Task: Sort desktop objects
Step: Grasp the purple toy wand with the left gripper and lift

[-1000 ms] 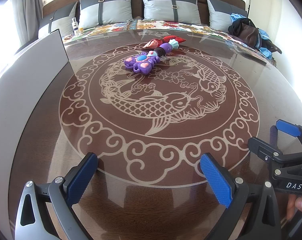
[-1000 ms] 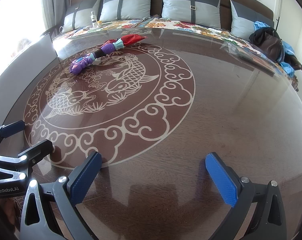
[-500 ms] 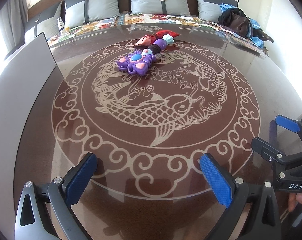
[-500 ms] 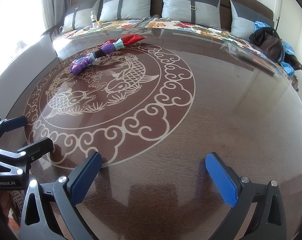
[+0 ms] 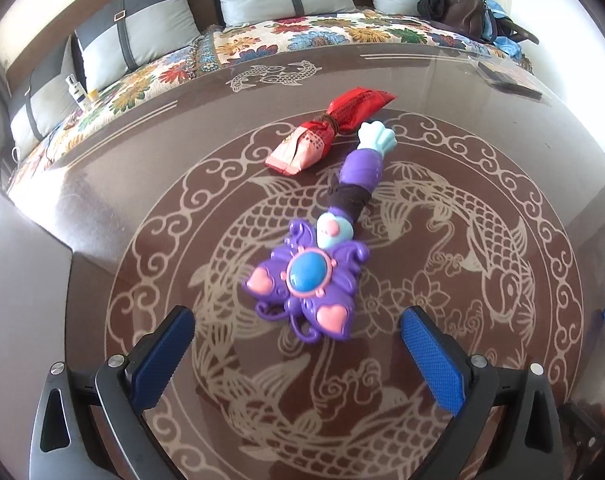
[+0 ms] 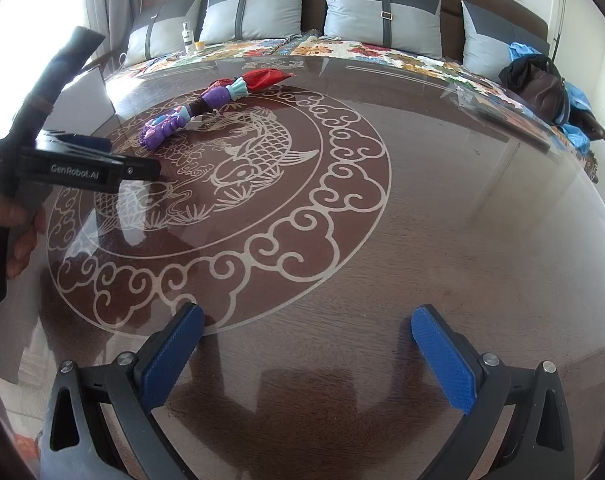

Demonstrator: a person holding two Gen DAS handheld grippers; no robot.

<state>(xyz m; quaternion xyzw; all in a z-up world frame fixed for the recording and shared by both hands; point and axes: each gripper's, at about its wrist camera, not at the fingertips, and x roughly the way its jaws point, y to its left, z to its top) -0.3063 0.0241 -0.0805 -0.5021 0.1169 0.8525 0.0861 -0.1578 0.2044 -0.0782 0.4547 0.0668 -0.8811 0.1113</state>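
A purple toy wand with a blue gem and pink hearts lies on the round glass-topped table, its handle pointing away. Just beyond it lies a red tied pouch. My left gripper hovers open right in front of the wand's head, nothing between its blue pads. In the right wrist view the wand and pouch sit far off at upper left, and the left gripper's body shows at the left, held by a hand. My right gripper is open over bare table.
A grey panel stands along the table's left edge. Behind the table runs a bench with a floral cover, grey cushions, a small bottle and a dark bag. A flat clear packet lies near the table's far right rim.
My left gripper has moved well forward across the table, up to the purple wand, which now fills the view. The right gripper has stayed in place.
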